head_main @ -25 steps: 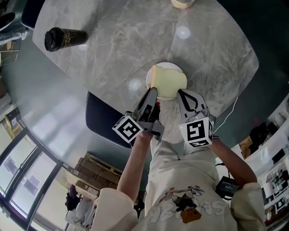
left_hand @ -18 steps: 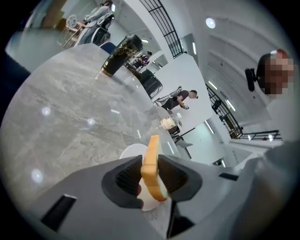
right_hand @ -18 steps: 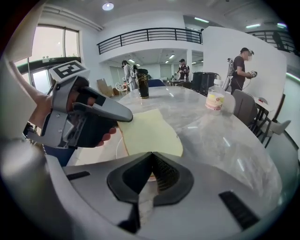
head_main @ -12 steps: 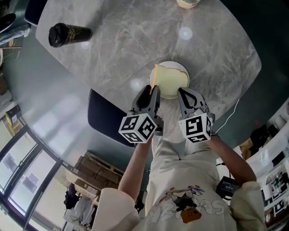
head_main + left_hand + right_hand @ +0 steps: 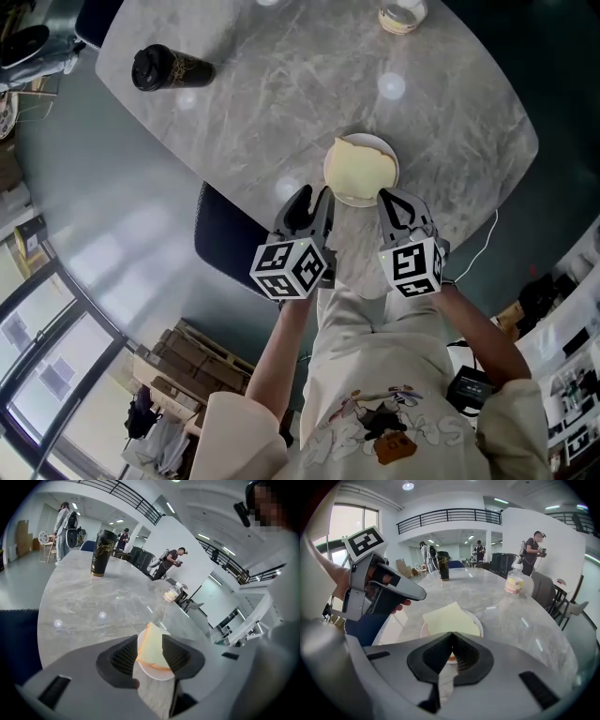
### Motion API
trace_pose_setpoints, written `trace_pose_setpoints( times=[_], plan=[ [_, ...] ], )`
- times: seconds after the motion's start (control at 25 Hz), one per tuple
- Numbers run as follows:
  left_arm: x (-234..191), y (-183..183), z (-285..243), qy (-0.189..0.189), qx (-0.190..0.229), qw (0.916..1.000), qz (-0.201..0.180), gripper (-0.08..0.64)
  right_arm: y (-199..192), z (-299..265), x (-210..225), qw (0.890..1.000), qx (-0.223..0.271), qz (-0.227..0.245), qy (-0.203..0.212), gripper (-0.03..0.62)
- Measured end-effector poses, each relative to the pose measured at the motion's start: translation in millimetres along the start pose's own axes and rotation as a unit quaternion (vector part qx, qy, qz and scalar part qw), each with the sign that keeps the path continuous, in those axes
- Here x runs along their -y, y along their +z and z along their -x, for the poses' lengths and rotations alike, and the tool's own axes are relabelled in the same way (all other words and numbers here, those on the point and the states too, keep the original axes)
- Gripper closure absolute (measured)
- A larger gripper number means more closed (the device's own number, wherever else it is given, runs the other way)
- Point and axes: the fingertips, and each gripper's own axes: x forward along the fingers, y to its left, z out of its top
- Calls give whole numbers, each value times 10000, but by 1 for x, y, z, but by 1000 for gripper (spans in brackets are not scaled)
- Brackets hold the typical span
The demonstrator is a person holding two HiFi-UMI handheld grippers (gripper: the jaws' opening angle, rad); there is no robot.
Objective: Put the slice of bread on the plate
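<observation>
Head view looks down on 2 tools at the near edge of the desk [image 5: 281, 94]. At 11 o'clock from the person's body, the left hand-held gripper [image 5: 312, 195] is released. Its jaws are opening, and the pads stand clear of the bread seen between them in the left gripper view. At 1 o'clock, the right hand-held gripper [image 5: 392, 202] is clenched on nothing, jaws meeting.

Just beyond both, at 12 o'clock, the slice of bread [image 5: 364, 167] lies flat on the plate [image 5: 352, 198]. A dark chair [image 5: 223, 246] sits at 9 o'clock. Farther off, a black tumbler [image 5: 171, 67] stands at 10 o'clock and a jar [image 5: 401, 14] at 12.

The step in hand looks like the release. Next, the left tool should draw straight back without catching the crust.
</observation>
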Motion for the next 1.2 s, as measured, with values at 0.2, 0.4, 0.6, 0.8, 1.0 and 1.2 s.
trace_pose_setpoints(
  times=[0.2, 0.4, 0.6, 0.8, 1.0, 1.2],
  plan=[
    [13, 12, 23, 11, 90, 9996, -258, 413, 12, 15, -2, 9998, 163, 69, -112, 588],
    [26, 19, 53, 70, 182, 9983, -548, 414, 25, 41, -6, 9992, 279, -31, -280, 588],
    [37, 14, 73, 94, 57, 9975, -694, 420, 33, 64, -8, 9982, 406, -203, -393, 588],
    [45, 6, 84, 90, -167, 9965, -816, 473, 42, 80, -7, 9969, 519, -274, -527, 588],
    [58, 8, 93, 89, -109, 9945, -1036, 549, 48, 94, -7, 9946, 600, -677, -517, 588],
    [74, 0, 108, -136, -323, 9904, -1340, 549, 52, 115, -18, 9916, 712, -854, -654, 588]
  ],
)
